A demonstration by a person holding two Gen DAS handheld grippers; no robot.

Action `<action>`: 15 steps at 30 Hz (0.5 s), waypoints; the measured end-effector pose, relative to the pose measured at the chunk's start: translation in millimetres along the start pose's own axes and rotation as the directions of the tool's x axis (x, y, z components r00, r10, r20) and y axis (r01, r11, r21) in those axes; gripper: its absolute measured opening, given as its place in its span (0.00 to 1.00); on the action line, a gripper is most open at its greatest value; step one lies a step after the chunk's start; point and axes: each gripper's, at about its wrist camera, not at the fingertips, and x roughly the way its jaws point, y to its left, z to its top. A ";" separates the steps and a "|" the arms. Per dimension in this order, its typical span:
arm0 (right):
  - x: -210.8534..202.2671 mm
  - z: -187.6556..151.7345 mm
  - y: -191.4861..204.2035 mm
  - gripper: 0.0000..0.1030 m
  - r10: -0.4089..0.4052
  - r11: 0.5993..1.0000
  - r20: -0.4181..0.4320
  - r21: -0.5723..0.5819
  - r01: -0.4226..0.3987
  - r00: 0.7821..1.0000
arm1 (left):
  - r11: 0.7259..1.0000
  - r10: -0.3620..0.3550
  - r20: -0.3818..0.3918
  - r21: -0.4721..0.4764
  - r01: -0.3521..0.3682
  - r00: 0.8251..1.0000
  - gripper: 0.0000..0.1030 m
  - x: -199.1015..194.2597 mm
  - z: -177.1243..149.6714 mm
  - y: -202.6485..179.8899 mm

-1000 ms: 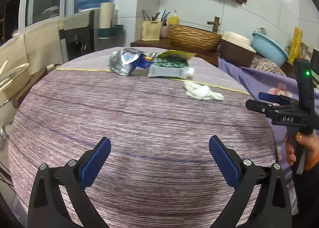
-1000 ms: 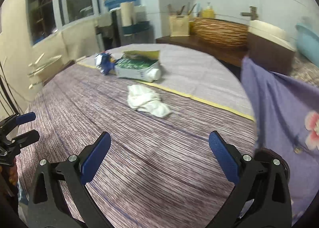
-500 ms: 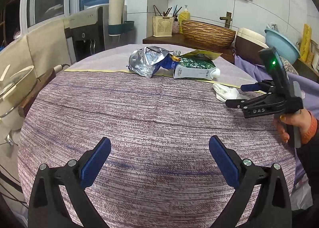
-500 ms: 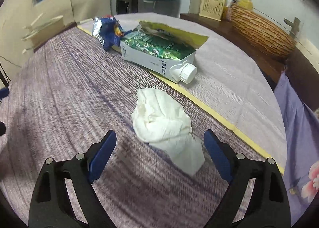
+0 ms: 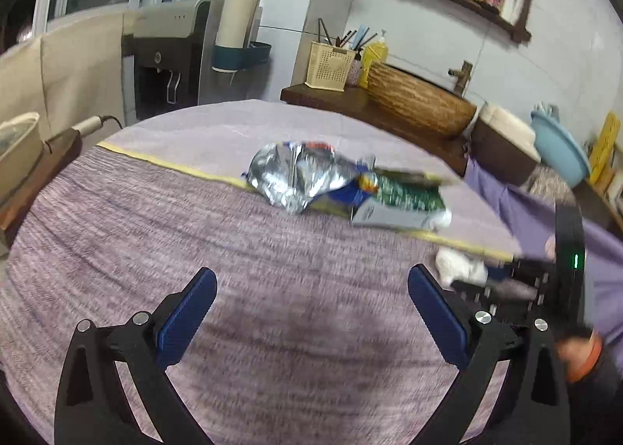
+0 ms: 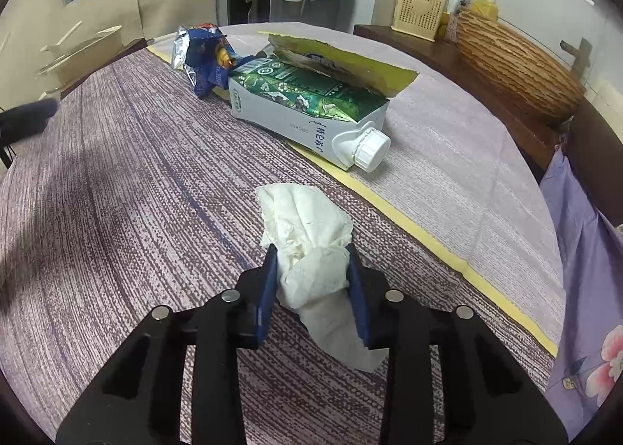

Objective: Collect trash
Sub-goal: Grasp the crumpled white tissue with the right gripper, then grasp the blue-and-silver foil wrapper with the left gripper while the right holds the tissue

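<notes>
The right tongs (image 6: 311, 262) have just been closing, and a crumpled white tissue (image 6: 307, 234) is pinched between their blue pads (image 6: 268, 289); part of the tissue bulges forward beyond the tips and a tail of it lies back on the striped purple cloth of the surface (image 6: 136, 180). The tissue is found on the near side of a yellow band that crosses the surface, not far from its right edge. Just beyond the band a green and white carton (image 6: 311, 110) is laid on its side, its white cap (image 6: 370, 150) turned toward the tongs and its far end torn open. A crumpled foil snack bag (image 6: 202, 55) is seen touching the carton's far end. The left tongs (image 5: 311, 289) are spread wide with nothing between them, held above a bare stretch of cloth toward the near edge. In the blurred left wrist view the foil bag (image 5: 296, 180) and the carton (image 5: 401, 203) are seen ahead near the far edge, and the tissue (image 5: 459, 267) is seen at the right, gripped by the right tongs (image 5: 490, 277), behind which a hand (image 5: 576, 351) is partly shown.
</notes>
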 end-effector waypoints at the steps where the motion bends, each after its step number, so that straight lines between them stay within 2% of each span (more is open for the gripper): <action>1: -2.1 -1.2 0.2 0.32 -0.003 1.000 0.005 0.001 0.003 1.000 | 1.000 -0.003 0.007 -0.026 0.004 1.000 0.95 3.1 8.6 2.1; 4: -9.4 -3.3 2.6 0.32 -0.016 1.000 0.024 -0.007 0.016 1.000 | 0.994 -0.019 0.015 -0.111 0.021 1.000 0.95 14.3 35.0 7.3; 6: -12.3 -5.0 4.4 0.32 -0.018 1.000 0.030 -0.009 0.018 0.999 | 0.986 -0.036 -0.009 -0.165 0.034 0.999 0.95 28.4 52.6 8.7; 9: -16.5 -9.7 7.5 0.32 -0.033 0.999 0.039 -0.020 0.034 0.999 | 0.980 0.000 -0.073 -0.199 -0.015 0.997 0.95 54.8 76.4 7.5; 12: -18.6 -11.6 9.9 0.32 -0.032 0.999 0.045 -0.022 0.033 0.998 | 0.975 0.061 -0.099 -0.206 -0.080 0.993 0.95 76.8 96.9 5.7; 14: -21.7 -13.5 12.3 0.32 -0.033 0.999 0.050 -0.026 0.034 0.998 | 0.971 0.097 -0.131 -0.205 -0.123 0.987 0.95 91.7 106.3 5.1; 15: -23.1 -14.0 13.4 0.32 -0.032 0.999 0.052 -0.025 0.033 0.998 | 0.968 0.130 -0.171 -0.190 -0.162 0.977 0.94 103.0 109.8 4.2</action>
